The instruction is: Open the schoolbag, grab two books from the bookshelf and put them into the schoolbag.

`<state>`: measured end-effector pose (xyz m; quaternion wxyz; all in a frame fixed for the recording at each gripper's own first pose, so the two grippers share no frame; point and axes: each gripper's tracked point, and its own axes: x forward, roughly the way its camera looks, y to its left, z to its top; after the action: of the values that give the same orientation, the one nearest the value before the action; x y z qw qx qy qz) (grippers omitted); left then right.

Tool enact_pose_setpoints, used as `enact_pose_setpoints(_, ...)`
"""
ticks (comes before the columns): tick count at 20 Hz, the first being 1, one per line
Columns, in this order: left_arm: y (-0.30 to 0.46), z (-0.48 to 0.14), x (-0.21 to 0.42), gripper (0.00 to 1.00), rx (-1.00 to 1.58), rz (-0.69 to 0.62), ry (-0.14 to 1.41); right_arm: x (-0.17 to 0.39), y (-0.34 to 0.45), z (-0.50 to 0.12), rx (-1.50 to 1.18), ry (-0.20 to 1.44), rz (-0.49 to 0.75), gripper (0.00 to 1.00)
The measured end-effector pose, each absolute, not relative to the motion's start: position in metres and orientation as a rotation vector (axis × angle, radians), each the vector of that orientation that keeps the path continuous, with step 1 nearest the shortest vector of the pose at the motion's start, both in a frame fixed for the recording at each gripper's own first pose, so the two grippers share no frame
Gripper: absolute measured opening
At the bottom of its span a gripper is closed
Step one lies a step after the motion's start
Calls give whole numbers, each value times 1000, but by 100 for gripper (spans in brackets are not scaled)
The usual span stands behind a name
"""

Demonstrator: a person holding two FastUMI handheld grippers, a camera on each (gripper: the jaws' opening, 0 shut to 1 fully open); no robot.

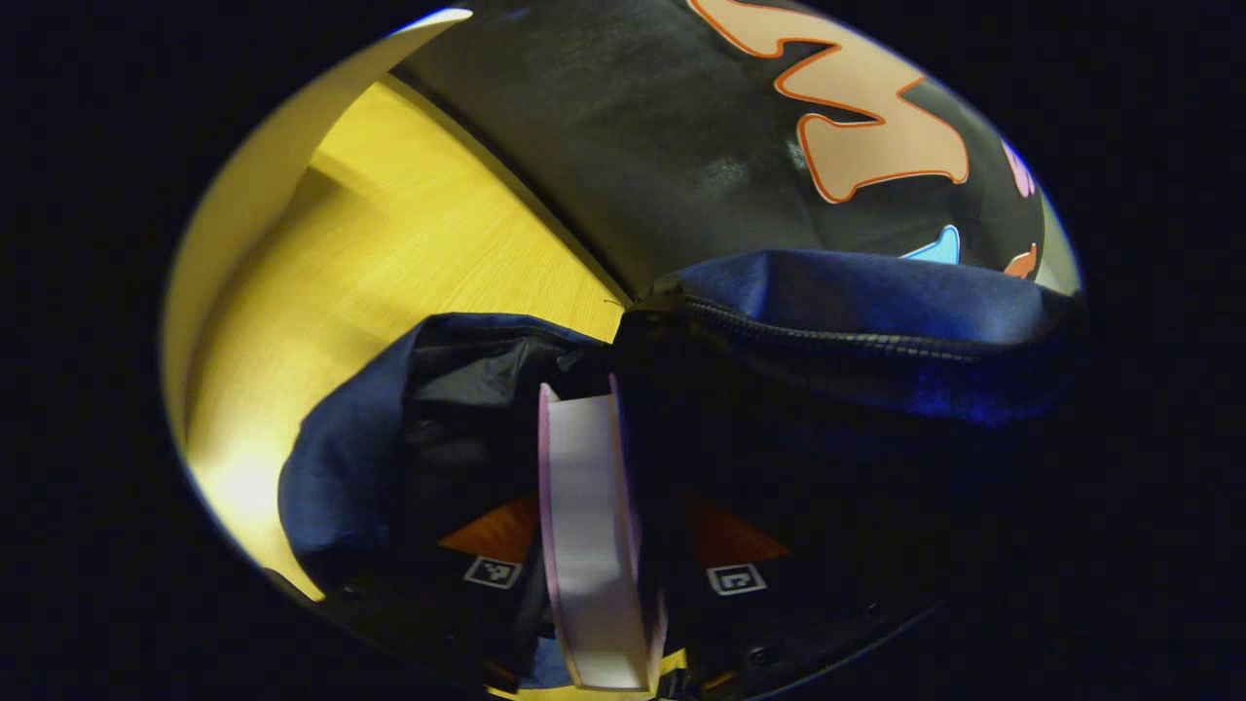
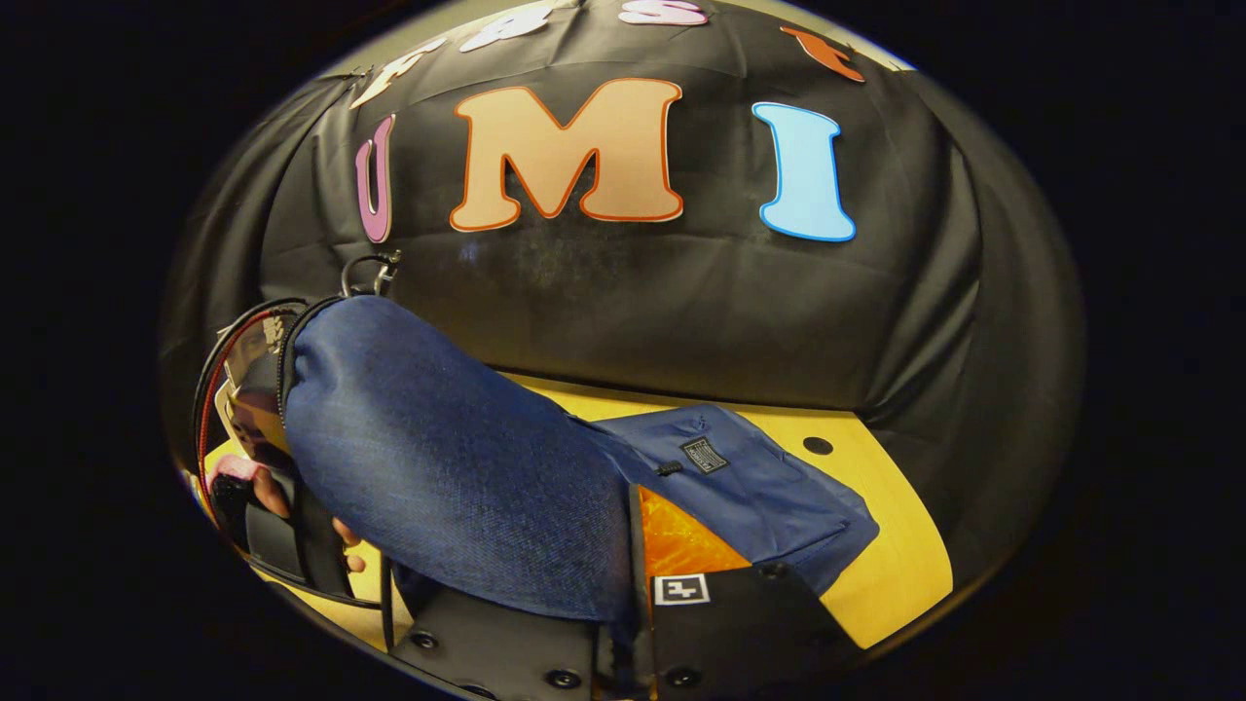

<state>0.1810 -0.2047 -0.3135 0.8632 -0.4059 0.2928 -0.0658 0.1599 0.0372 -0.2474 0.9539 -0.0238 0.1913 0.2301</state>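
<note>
Left gripper view: book [image 1: 594, 526] stands on edge between the left gripper [image 1: 613, 584] fingers, lower end nearest the camera, upper end reaching into the open mouth of the schoolbag [image 1: 837, 331]. Bag's zipped rim lies right of and above the book; a slack fold of bag fabric lies to its left. Table [image 1: 389, 253] extends behind and left of the bag; booth wall stands behind the table.

Right gripper view: schoolbag [image 2: 448, 467] sits on the table [image 2: 896, 545], just ahead of the right gripper [image 2: 623, 623]. Its main body bulges to the left; a flatter pocket section lies to the right. A hand [image 2: 292, 506] shows at far left, beside the bag's open edge. Wall stands behind.
</note>
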Motion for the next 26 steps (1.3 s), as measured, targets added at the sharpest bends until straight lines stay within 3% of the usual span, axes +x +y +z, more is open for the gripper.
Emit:
enact_pose_setpoints(1, -203, -309, 176, 55, -842, -137, 618, 160, 37, -247, -52, 388, 466, 10)
enact_pose_setpoints(2, -202, -306, 170, 72, -823, -141, 629, 159, 37, -247, -56, 388, 465, 10)
enact_pose_setpoints(3, -200, -303, 163, 77, -807, -148, 639, 160, 37, -248, -58, 387, 464, 10)
enact_pose_setpoints(4, -197, -299, 156, 89, -795, -148, 642, 159, 36, -248, -57, 388, 462, 10)
enact_pose_setpoints(5, -193, -292, 150, 86, -787, -149, 645, 160, 36, -248, -52, 391, 459, 10)
enact_pose_setpoints(6, -190, -285, 142, 100, -782, -147, 639, 160, 36, -247, -45, 393, 455, 10)
enact_pose_setpoints(7, -185, -277, 134, 91, -773, -146, 631, 161, 35, -247, -37, 395, 451, 9)
enact_pose_setpoints(8, -181, -270, 125, 96, -761, -149, 621, 162, 35, -247, -34, 397, 449, 9)
enact_pose_setpoints(18, -138, -193, 50, 95, -632, -142, 661, 160, 38, -250, -72, 400, 452, 9)
enact_pose_setpoints(22, -91, -151, 28, 95, -583, -77, 653, 160, 40, -251, -82, 401, 450, 9)
enact_pose_setpoints(26, -12, -113, 16, 95, -473, 79, 593, 161, 40, -251, -90, 404, 445, 9)
